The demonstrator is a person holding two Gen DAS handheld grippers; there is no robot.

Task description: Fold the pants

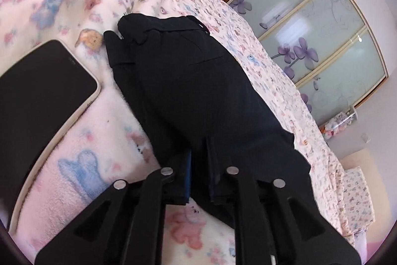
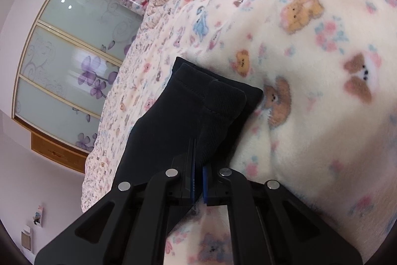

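Dark navy pants point(image 1: 188, 91) lie on a bed covered by a fleece blanket with a teddy-bear print point(image 1: 74, 178). In the left wrist view the waistband end point(image 1: 198, 24) lies far from me, and my left gripper point(image 1: 201, 180) is shut on a bunched fold of the pants near the bottom of the view. In the right wrist view the leg cuffs point(image 2: 213, 91) lie stacked, and my right gripper point(image 2: 198, 180) is shut on a fold of the pants leg point(image 2: 161, 140), its blue pads point(image 2: 205, 180) pressed on the cloth.
A black phone in a pale case point(image 1: 42, 96) lies on the blanket left of the pants. A wardrobe with frosted glass doors and purple flowers point(image 1: 322, 46) stands beyond the bed; it also shows in the right wrist view point(image 2: 64, 61). A floral sheet point(image 1: 273, 81) covers the far side of the bed.
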